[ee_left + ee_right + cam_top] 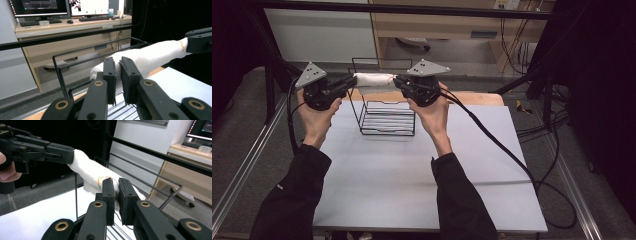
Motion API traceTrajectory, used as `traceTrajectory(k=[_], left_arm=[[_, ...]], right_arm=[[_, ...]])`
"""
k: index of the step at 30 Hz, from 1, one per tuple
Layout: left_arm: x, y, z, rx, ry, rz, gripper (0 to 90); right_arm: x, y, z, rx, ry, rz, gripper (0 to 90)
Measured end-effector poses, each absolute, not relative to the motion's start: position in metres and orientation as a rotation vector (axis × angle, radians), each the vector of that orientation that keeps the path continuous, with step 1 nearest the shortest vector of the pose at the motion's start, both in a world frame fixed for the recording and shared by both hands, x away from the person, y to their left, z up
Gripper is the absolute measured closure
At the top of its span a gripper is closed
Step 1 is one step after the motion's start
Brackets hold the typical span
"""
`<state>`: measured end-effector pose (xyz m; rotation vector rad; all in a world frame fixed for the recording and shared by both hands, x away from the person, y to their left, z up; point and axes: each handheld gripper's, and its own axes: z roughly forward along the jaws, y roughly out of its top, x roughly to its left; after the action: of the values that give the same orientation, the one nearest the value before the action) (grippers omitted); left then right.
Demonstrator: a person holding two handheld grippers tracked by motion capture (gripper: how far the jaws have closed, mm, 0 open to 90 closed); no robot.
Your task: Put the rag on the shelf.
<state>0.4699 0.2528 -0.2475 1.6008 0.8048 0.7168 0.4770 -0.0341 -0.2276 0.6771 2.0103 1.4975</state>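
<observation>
Black fingers [117,75] of your left gripper [346,85] and right gripper [399,82] are clamping opposite ends of the white cloth [373,81], stretching it level above the wire rack [382,107], probably for draping.

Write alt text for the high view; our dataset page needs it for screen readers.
Two hand-held grippers, left gripper and right gripper, grip opposite ends of a rolled white cloth above a black wire rack on a white table.
</observation>
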Motion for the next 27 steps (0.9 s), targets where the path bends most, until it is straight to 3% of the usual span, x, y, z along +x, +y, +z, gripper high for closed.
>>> traceTrajectory(k=[15, 27], left_arm=[[0.462, 0.263, -0.230, 1.620, 0.824, 0.697, 77.8], [0.483, 0.244, -0.206, 1.691, 0.858, 0.675, 89.0]], right_arm=[[0.477, -0.035, -0.239, 0.675, 2.031, 1.497, 84.1], [0.477, -0.035, -0.245, 0.667, 2.045, 1.492, 83.9]])
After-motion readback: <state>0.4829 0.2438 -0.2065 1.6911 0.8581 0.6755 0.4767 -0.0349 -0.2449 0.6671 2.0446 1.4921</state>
